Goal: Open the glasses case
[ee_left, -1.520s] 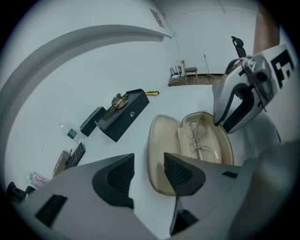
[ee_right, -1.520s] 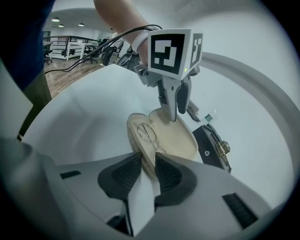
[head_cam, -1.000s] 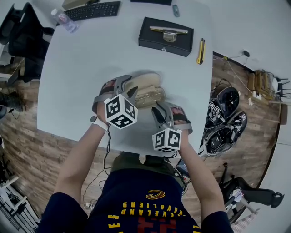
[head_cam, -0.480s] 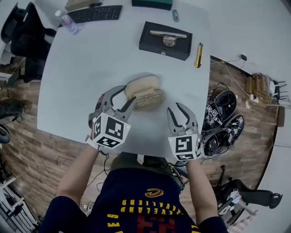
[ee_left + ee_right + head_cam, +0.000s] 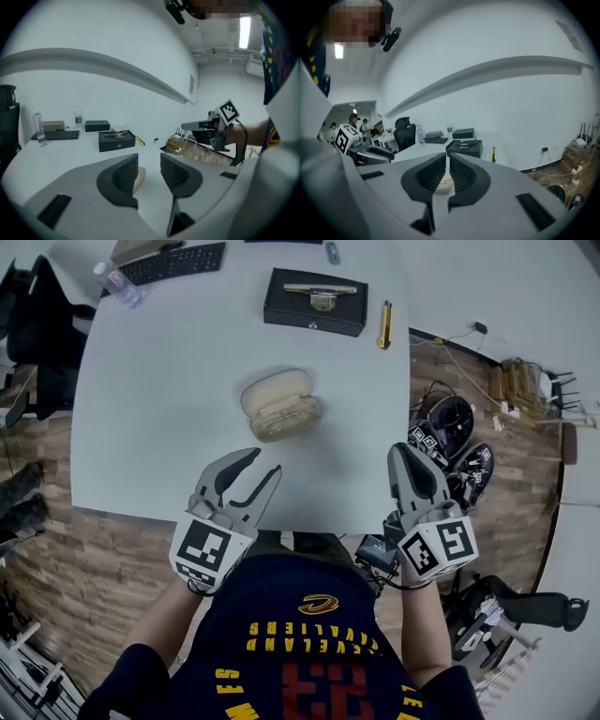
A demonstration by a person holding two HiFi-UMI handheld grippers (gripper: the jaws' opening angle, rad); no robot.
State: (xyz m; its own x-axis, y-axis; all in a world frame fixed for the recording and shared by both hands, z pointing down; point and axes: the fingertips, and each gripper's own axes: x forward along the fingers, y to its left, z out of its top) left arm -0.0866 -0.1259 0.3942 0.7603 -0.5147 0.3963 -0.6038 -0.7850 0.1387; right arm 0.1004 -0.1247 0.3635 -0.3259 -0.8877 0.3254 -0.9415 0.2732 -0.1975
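The smooth beige oval glasses case (image 5: 279, 405) lies open like a shell on the matte white table (image 5: 159, 381), apart from the 2 grippers. The jaws of both have just been closing, on nothing: left gripper (image 5: 267, 461) fairly wide, right gripper (image 5: 403, 452) a narrow slit.

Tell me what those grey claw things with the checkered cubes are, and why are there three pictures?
They are grabbing tools, and a person holds one in each hand. The head view comes from a camera on the person's head, looking down. The two gripper views come from small cameras riding on each tool, looking along its jaws. On the white table lies a tan glasses case, already open. Farther away are a black box, a yellow knife, a keyboard and a water bottle. The left gripper has its jaws apart. The right gripper has its jaws almost together. Both have just been closing with nothing between them, so nothing is held.
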